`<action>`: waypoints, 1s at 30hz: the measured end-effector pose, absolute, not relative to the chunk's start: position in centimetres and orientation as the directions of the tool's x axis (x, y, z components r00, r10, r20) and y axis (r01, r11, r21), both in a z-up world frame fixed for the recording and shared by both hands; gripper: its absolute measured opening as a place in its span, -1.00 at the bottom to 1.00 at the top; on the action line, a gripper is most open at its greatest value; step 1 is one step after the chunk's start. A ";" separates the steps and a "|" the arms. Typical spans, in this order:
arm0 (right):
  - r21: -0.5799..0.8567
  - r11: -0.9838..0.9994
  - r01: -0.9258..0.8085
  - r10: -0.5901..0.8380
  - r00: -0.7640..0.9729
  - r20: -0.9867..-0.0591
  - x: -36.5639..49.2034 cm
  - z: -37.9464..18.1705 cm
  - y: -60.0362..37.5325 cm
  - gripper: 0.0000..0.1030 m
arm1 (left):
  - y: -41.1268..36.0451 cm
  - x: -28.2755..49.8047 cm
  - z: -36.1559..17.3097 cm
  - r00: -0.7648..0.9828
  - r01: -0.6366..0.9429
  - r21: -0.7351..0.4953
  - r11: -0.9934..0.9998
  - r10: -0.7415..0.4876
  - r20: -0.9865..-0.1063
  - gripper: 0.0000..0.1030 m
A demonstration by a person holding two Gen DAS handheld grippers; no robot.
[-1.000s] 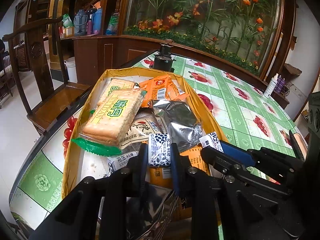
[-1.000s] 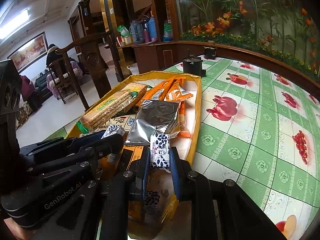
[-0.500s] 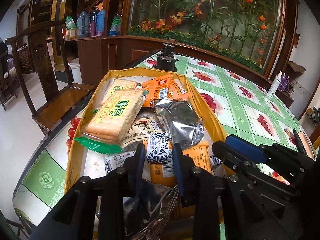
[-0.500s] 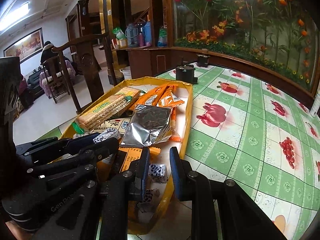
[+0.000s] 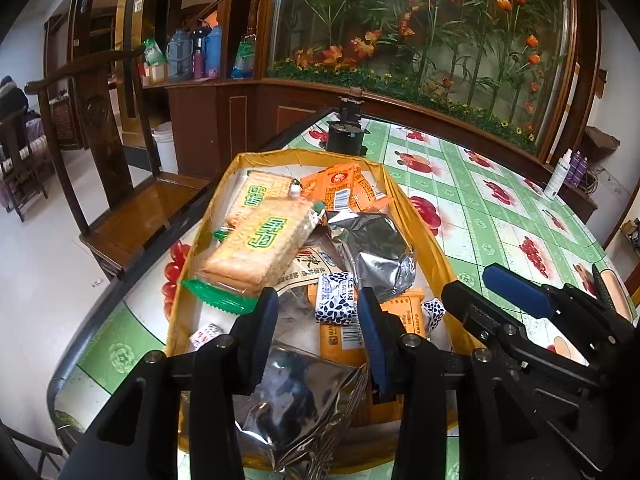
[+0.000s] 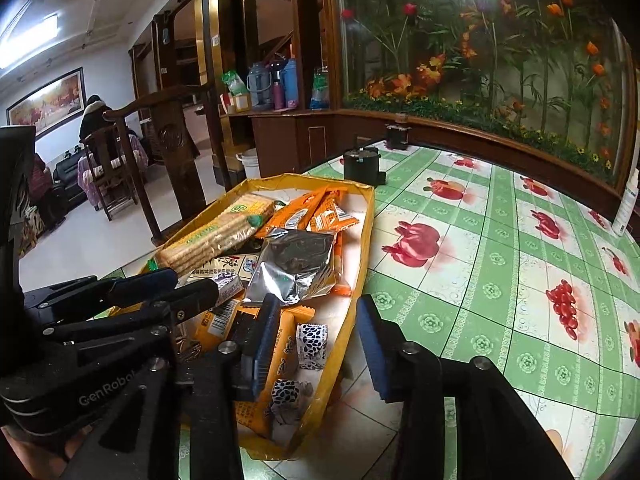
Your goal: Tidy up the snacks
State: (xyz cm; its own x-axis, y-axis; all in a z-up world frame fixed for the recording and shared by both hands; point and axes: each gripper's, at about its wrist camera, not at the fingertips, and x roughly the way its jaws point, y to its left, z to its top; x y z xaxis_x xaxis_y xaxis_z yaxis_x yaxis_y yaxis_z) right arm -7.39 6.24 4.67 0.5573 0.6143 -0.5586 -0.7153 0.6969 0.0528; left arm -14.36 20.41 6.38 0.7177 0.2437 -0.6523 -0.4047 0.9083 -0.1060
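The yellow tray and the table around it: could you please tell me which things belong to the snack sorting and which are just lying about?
Part of the job:
yellow tray
cracker pack
silver pouch
orange packets
small patterned candies

Just lying about:
black canister
white spray bottle
wooden chair

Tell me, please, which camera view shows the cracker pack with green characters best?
The left wrist view. There the cracker pack lies face up in the yellow tray, its green characters and green end plain. The right wrist view shows the same pack only slantwise, from its side edge, farther off.
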 end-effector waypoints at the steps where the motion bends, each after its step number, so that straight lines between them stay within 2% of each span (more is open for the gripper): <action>1: 0.049 0.698 -0.714 0.614 0.562 -0.554 -7.5 4.8 6.2 -0.11 | 20.4 -14.4 6.5 0.717 -0.406 -0.104 0.908 0.246 -0.652 -0.22; 7: 0.055 0.711 -0.701 0.614 0.580 -0.536 -7.6 5.2 5.5 0.08 | 20.4 -14.8 6.8 0.718 -0.409 -0.097 0.907 0.254 -0.648 -0.16; 12: 0.061 0.727 -0.684 0.608 0.601 -0.519 -7.7 5.6 4.6 0.23 | 20.1 -15.2 7.1 0.720 -0.407 -0.091 0.909 0.258 -0.644 -0.02; 14: 0.067 0.735 -0.675 0.606 0.608 -0.513 -7.7 5.6 4.0 0.29 | 20.0 -15.4 7.4 0.723 -0.413 -0.081 0.907 0.272 -0.635 0.16; 17: 0.096 0.742 -0.664 0.612 0.611 -0.503 -7.5 5.7 2.9 0.42 | 19.8 -15.7 7.7 0.730 -0.412 -0.084 0.907 0.274 -0.627 0.32; 24: 0.109 0.761 -0.640 0.603 0.635 -0.483 -8.0 5.9 1.3 0.60 | 18.8 -16.2 8.0 0.738 -0.408 -0.061 0.911 0.289 -0.609 0.58; 26: 0.119 0.767 -0.631 0.600 0.639 -0.482 -7.9 5.8 0.8 0.64 | 18.6 -16.8 8.3 0.745 -0.421 -0.041 0.906 0.320 -0.585 0.79; 30: 0.140 0.778 -0.613 0.592 0.638 -0.492 -7.9 5.5 0.0 0.68 | 18.4 -18.5 9.2 0.770 -0.450 -0.017 0.893 0.378 -0.513 1.00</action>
